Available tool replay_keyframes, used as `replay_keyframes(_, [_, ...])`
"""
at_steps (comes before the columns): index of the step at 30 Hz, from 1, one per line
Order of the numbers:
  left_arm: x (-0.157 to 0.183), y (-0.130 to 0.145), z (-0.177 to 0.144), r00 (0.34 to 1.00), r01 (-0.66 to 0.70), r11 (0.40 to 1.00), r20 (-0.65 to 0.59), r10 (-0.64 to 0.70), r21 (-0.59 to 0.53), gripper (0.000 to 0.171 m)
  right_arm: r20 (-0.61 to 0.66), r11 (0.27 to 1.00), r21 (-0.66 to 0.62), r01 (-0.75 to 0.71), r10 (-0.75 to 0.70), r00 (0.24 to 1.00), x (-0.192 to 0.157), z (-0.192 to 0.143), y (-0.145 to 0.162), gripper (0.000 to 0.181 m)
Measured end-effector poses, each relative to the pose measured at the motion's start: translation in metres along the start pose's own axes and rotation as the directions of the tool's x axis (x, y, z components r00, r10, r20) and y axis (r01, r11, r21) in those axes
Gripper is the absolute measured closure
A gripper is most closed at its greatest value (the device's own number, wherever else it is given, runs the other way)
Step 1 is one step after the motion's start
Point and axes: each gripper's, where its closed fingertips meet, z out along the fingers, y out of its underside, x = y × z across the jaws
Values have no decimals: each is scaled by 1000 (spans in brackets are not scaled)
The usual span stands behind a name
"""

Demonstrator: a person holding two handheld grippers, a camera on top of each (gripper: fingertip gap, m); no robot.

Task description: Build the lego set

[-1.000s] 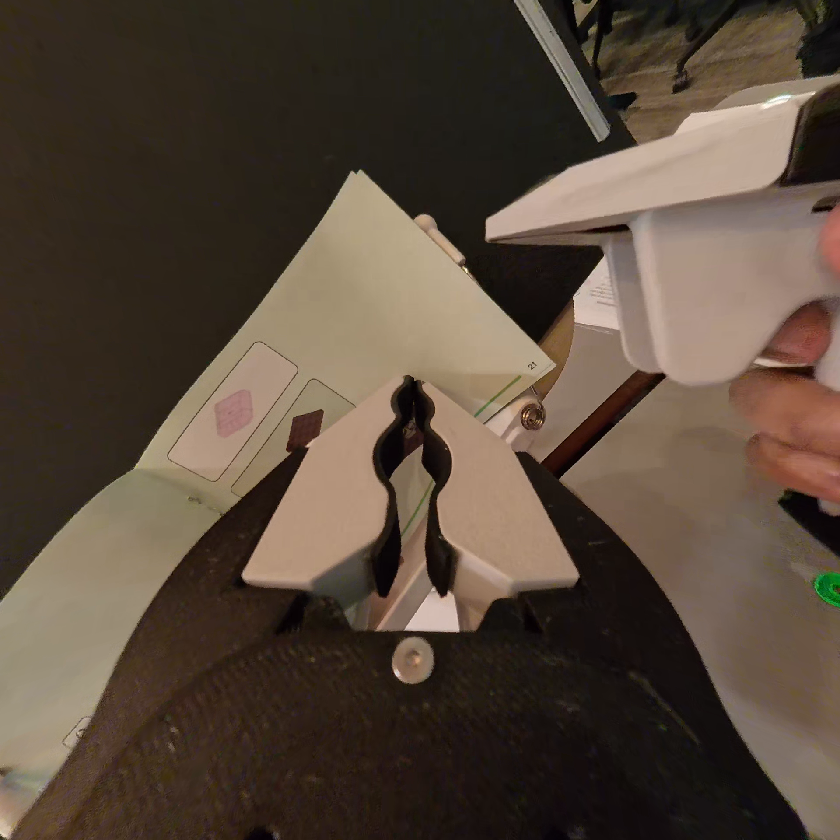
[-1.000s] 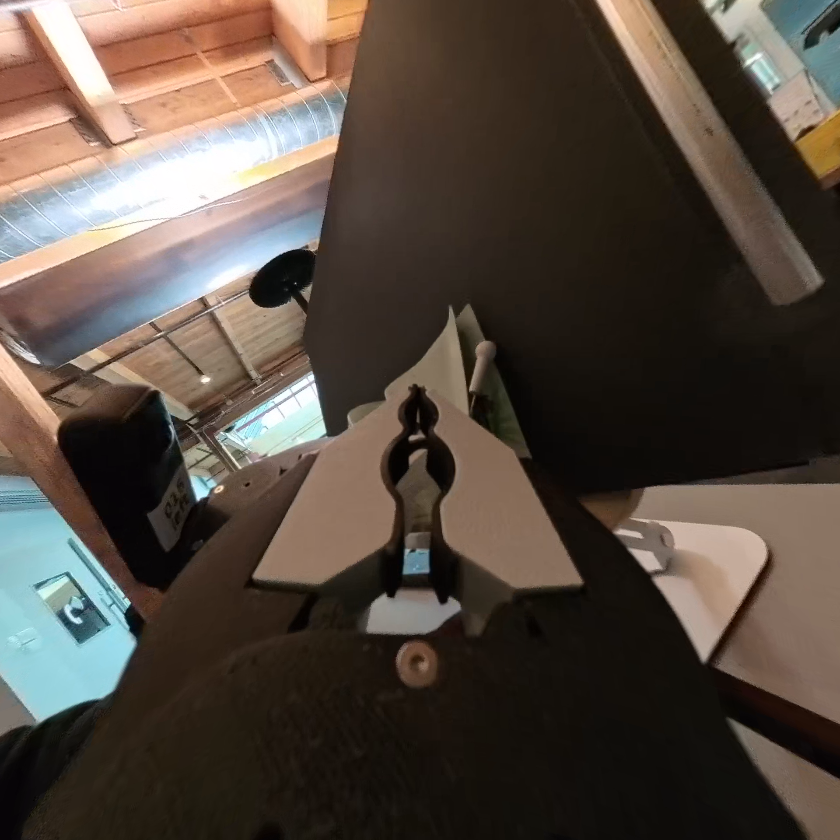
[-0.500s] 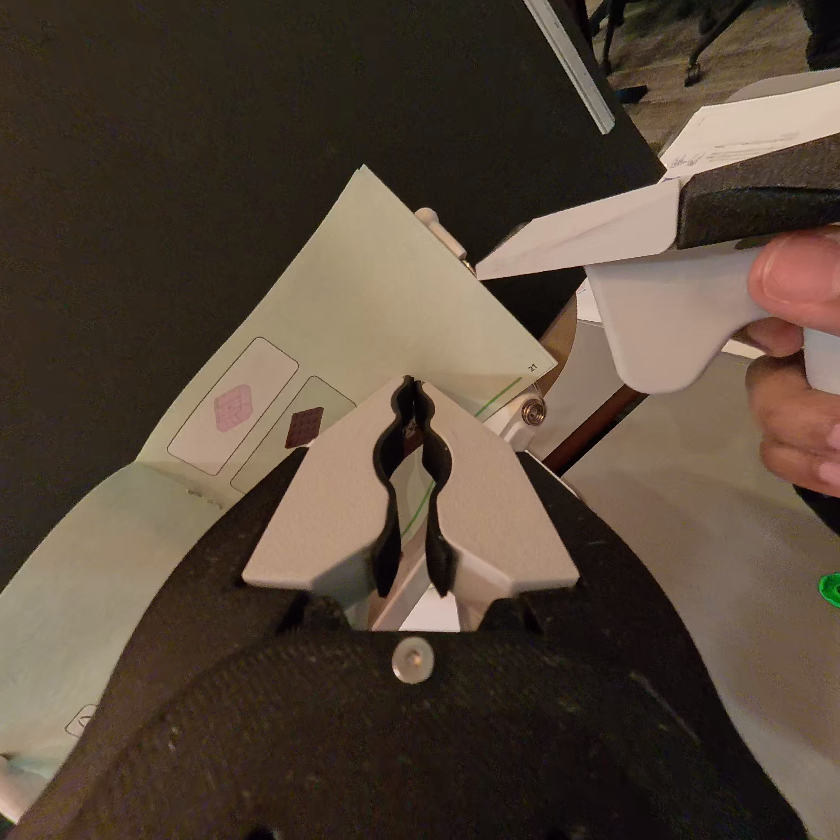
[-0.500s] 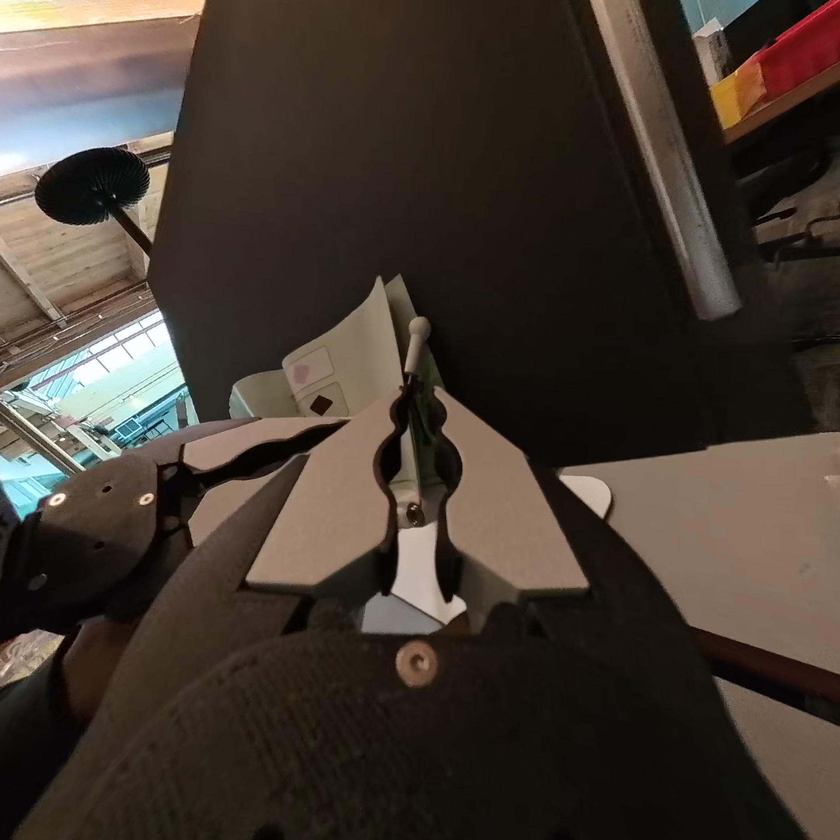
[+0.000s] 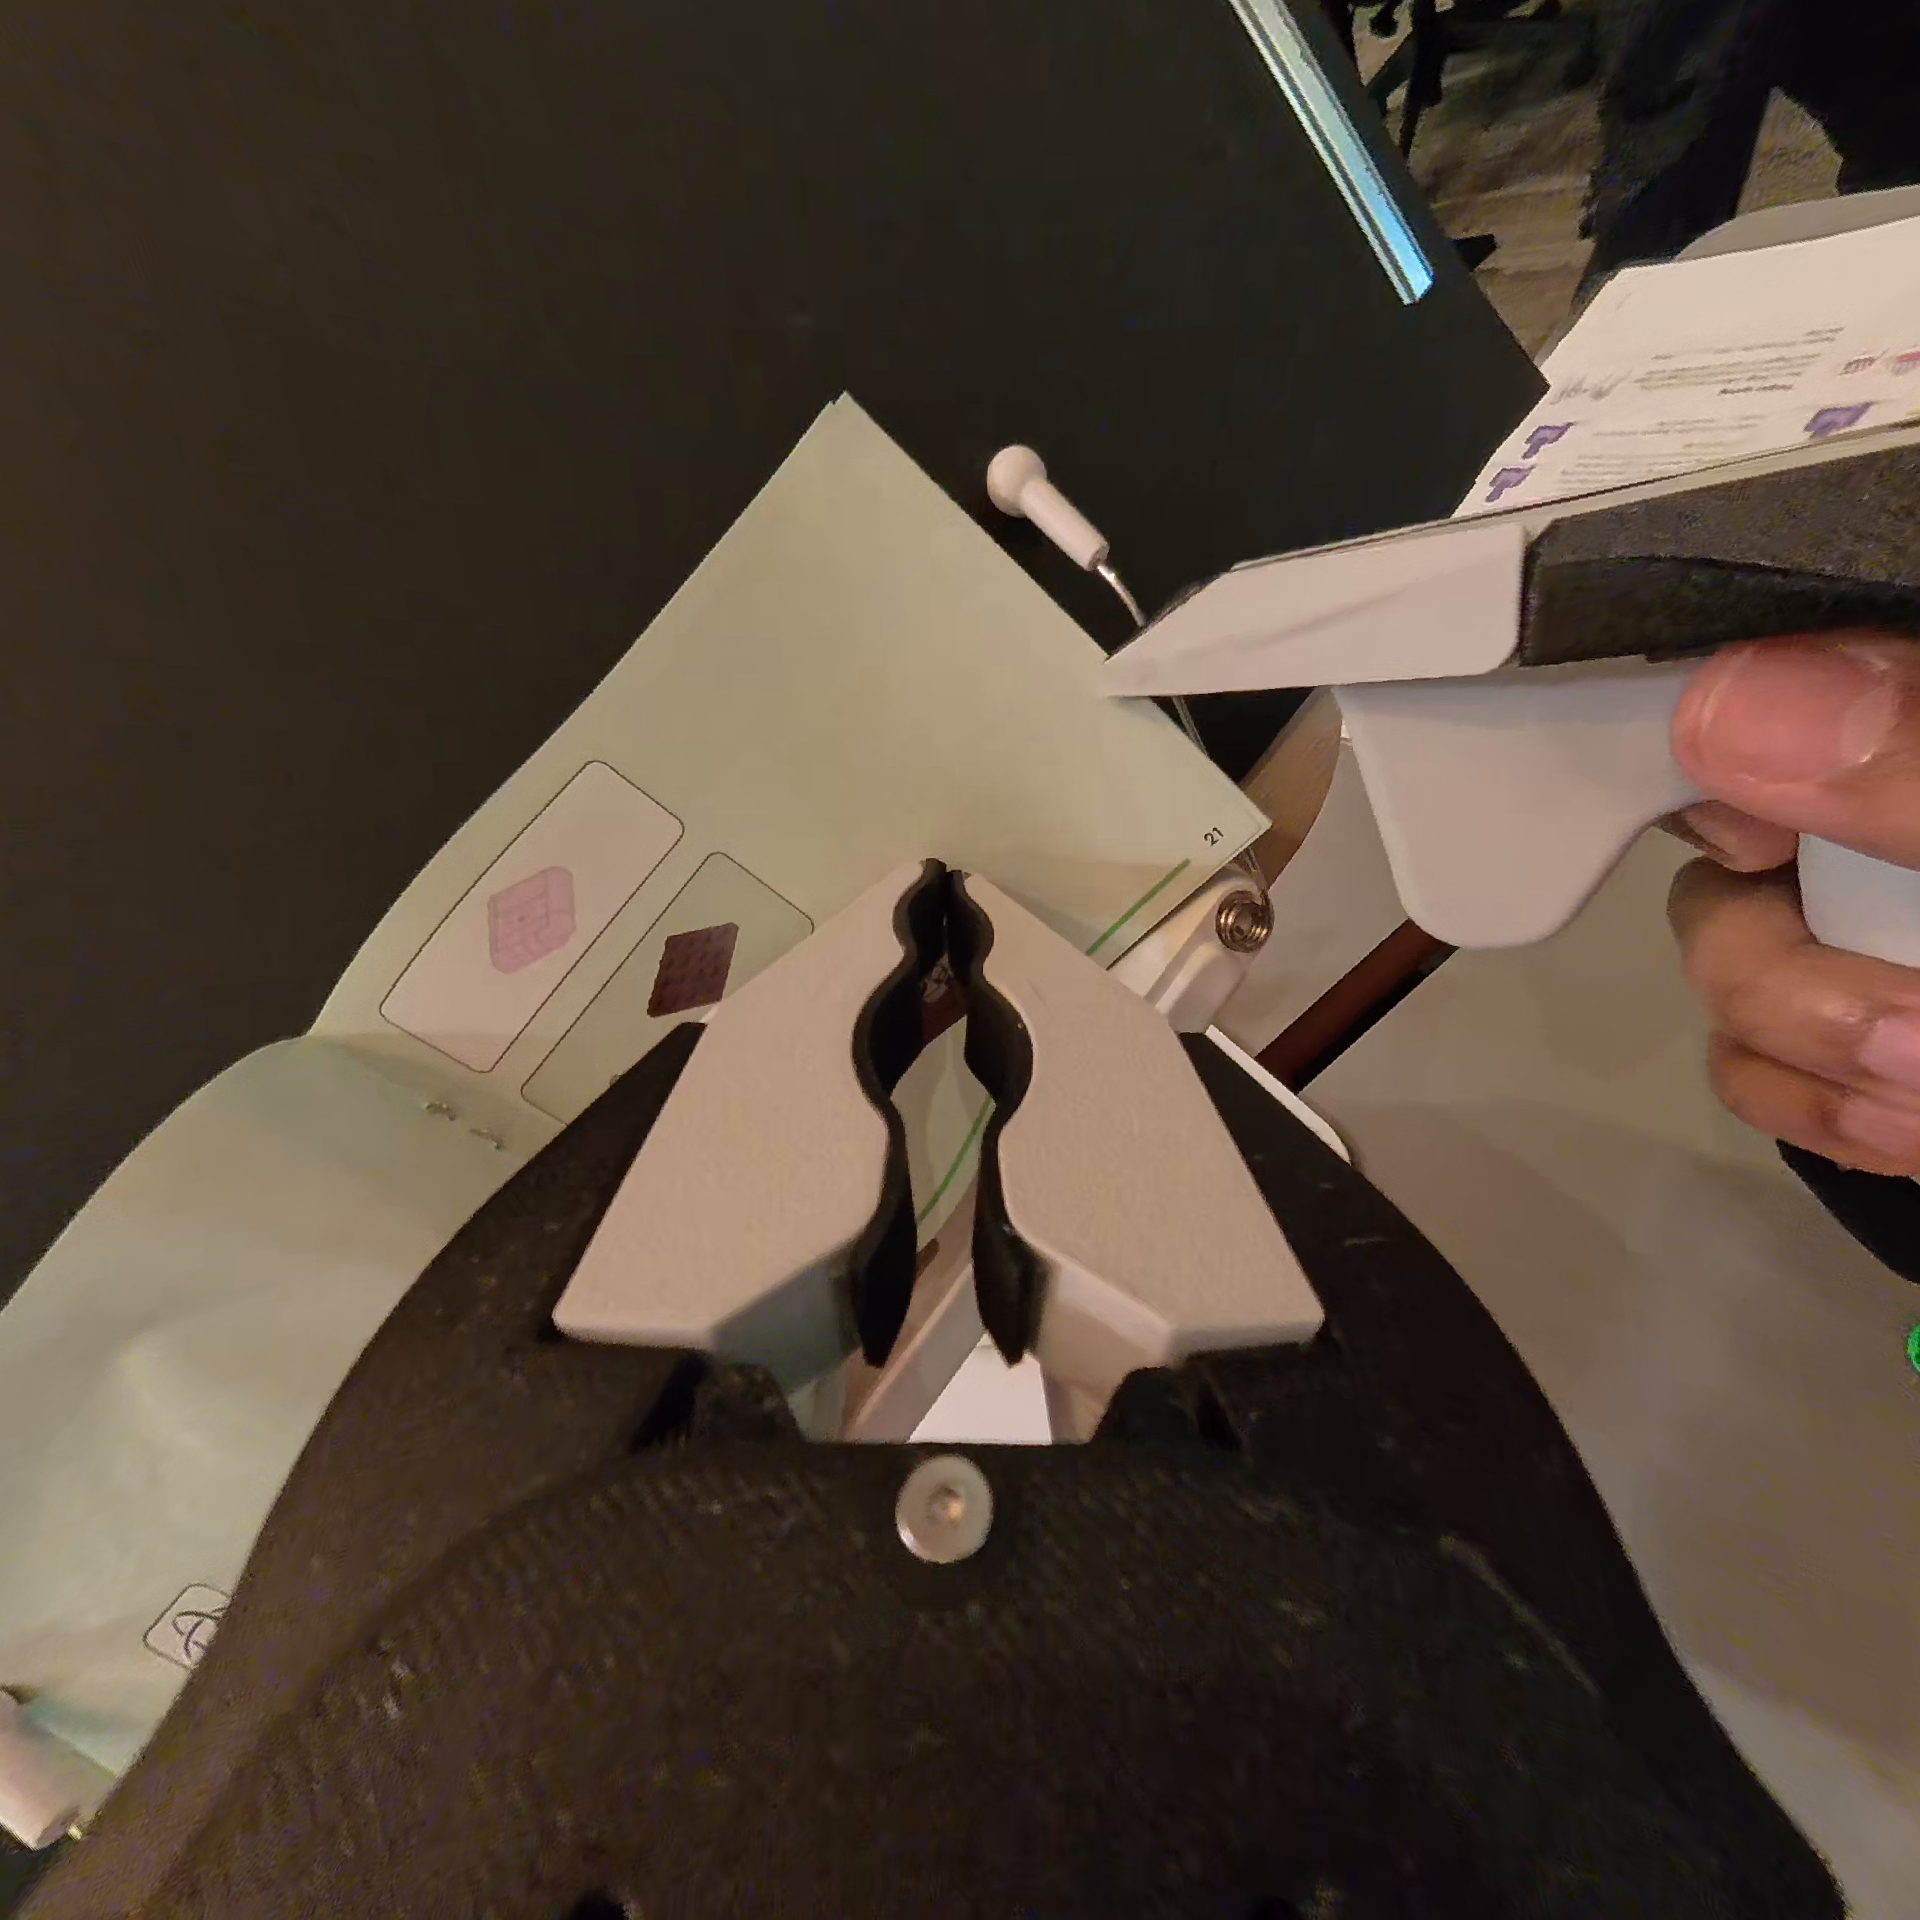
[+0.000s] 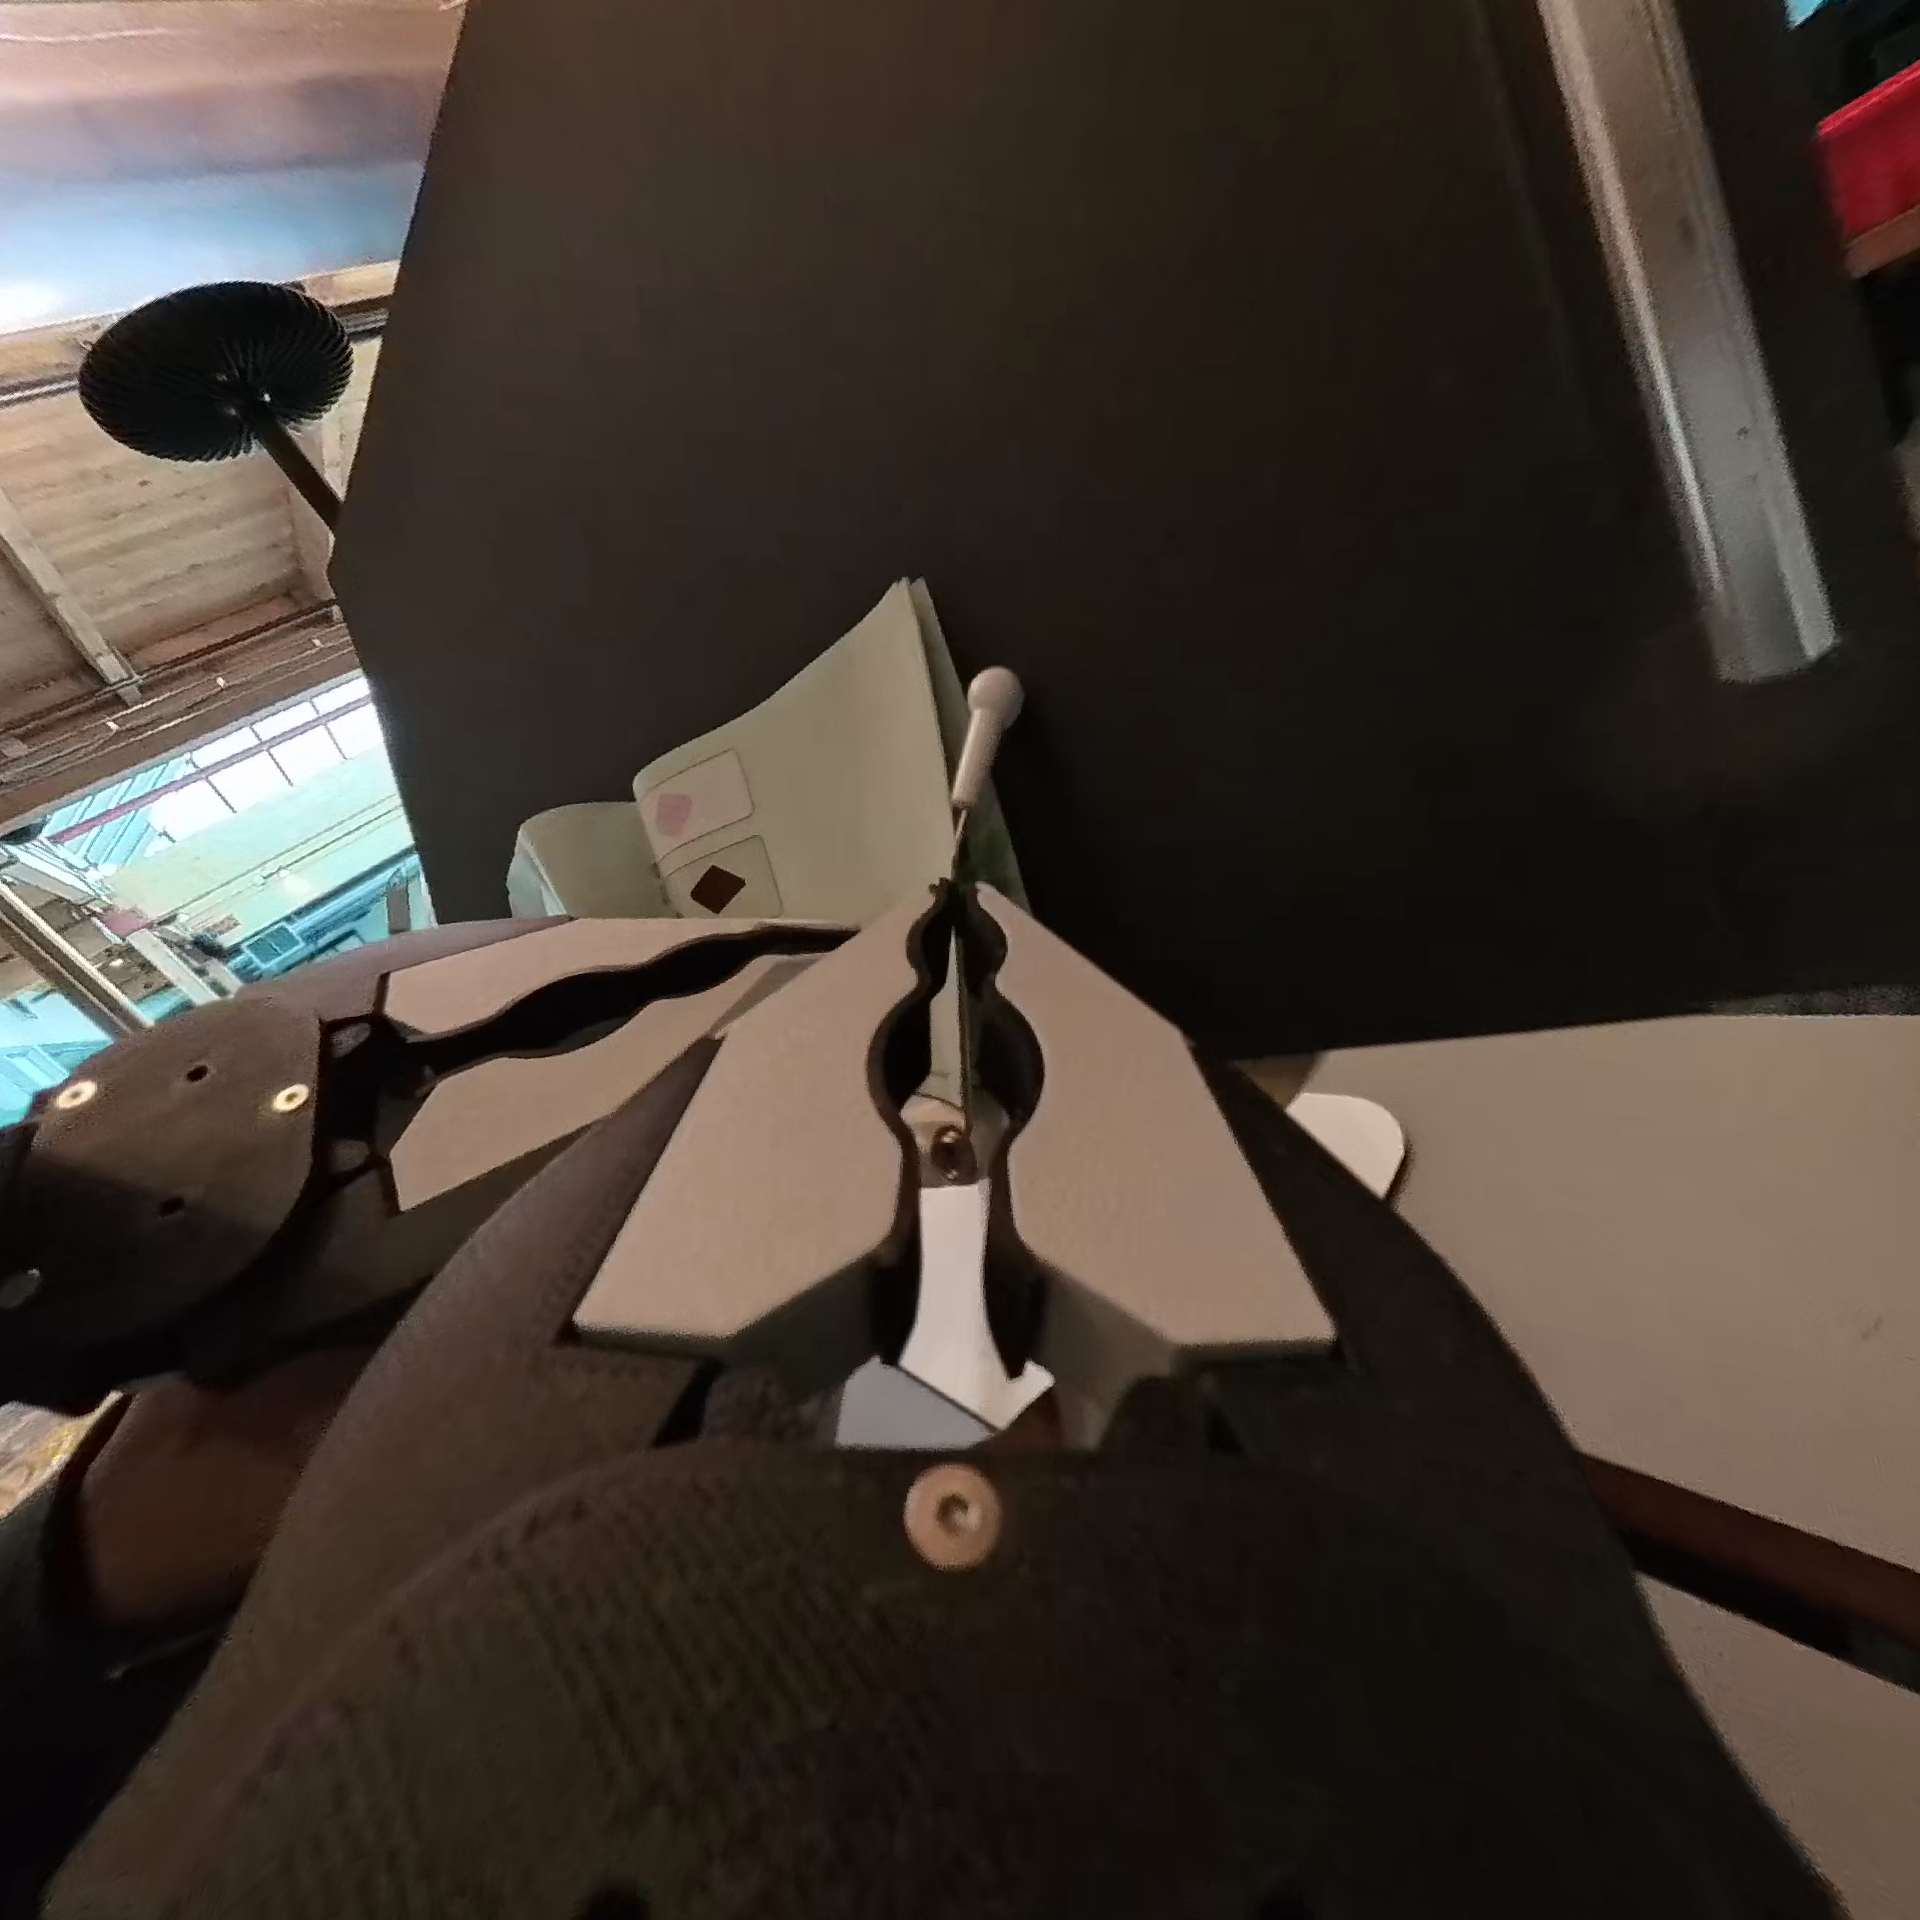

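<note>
A pale green instruction booklet [image 5: 831,675] stands open on a white book stand [image 5: 1184,966] against a black panel; it also shows in the right wrist view [image 6: 831,727]. The stand's wire page arm with a white tip [image 5: 1039,499] rises beside the right page. My left gripper [image 5: 940,873] is shut, its tip at the page's lower part; whether it pinches paper I cannot tell. My right gripper [image 6: 945,894] is shut, its tip right at the wire arm [image 6: 987,717]. It also shows in the left wrist view [image 5: 1112,681], held by a hand [image 5: 1818,935]. No bricks are visible.
The black panel [image 5: 520,312] closes off the back. A grey table [image 6: 1610,1195] lies to the right. A printed white sheet [image 5: 1714,384] lies beyond the right gripper. A small green piece [image 5: 1910,1351] sits at the right edge. About 5 cm separates my left fingertips from my right.
My right gripper has swung down from pointing at the ceiling and moved in to the stand's wire arm. My left gripper has held still at the page.
</note>
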Motion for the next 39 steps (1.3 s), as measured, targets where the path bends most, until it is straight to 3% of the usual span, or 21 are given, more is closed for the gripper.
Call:
replay_keyframes(6, [0, 0, 0, 1000, -5, 1000, -4, 5, 7, 171, 67, 996, 85, -10, 4, 998, -2, -7, -4, 181])
replay_keyframes(10, [2, -1, 0, 999, 9, 1000, -32, -8, 11, 171, 63, 988, 112, 109, -116, 991, -9, -9, -4, 181])
replay_keyframes(17, [11, -8, 5, 997, 11, 1000, -73, -9, 16, 171, 29, 945, 28, 326, -326, 945, -17, -6, 0, 181])
replay_keyframes(23, [17, -14, 10, 994, 21, 1000, -108, -20, 9, 171, -47, 855, -65, 514, -517, 855, -24, 3, 5, 181])
replay_keyframes(31, [18, -15, 7, 993, 35, 998, -115, -30, 46, 171, -68, 946, -33, 323, -325, 943, -10, 2, 1, 181])
replay_keyframes(36, [9, -28, -29, 996, 40, 988, -79, -29, 148, 171, -126, 915, -29, 403, -404, 906, -11, 1, -4, 180])
replay_keyframes(39, [-19, -20, -60, 1000, 3, 984, 29, -9, 180, 171, -178, 881, 66, 469, -453, 874, -21, -11, -27, 157])
